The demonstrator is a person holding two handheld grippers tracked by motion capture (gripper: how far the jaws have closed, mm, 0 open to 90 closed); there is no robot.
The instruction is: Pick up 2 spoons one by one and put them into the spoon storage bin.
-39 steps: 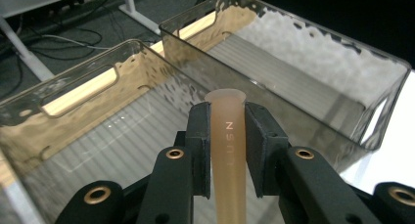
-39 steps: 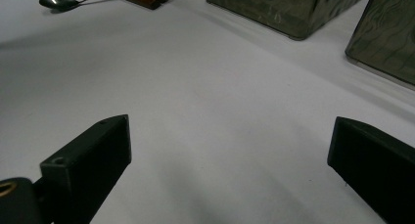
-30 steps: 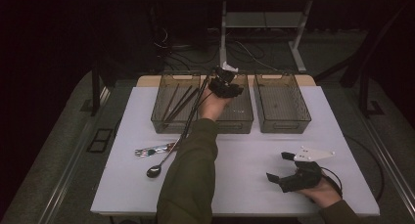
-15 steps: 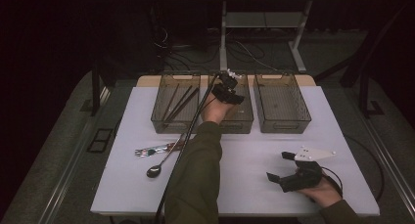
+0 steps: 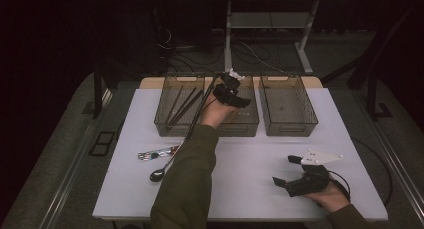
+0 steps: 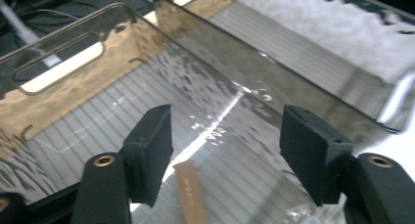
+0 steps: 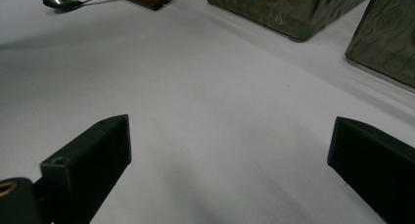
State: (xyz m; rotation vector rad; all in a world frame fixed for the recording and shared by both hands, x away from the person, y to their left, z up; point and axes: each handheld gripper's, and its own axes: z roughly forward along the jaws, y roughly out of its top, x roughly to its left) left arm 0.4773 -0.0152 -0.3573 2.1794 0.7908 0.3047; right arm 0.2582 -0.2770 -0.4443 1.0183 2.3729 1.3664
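Left gripper (image 5: 235, 90) jaws just opened | wooden handle (image 6: 188, 187) between, loose | middle bin (image 6: 274, 77)

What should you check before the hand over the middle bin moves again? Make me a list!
1. Left gripper let go: ok. Its jaws have just been opening and stand apart, pressing on nothing.
2. Dropped piece inside the middle bin: ok. A wooden-handled utensil lies on the bin floor below the jaws.
3. Jaws free of the bin walls: ok, both hang inside with gaps at the sides.
4. More to sort: ok. A spoon and other cutlery lie on the table.
5. Right gripper out of the way: ok, open and resting near the table's front right.
6. Right bin contents: cannot tell.
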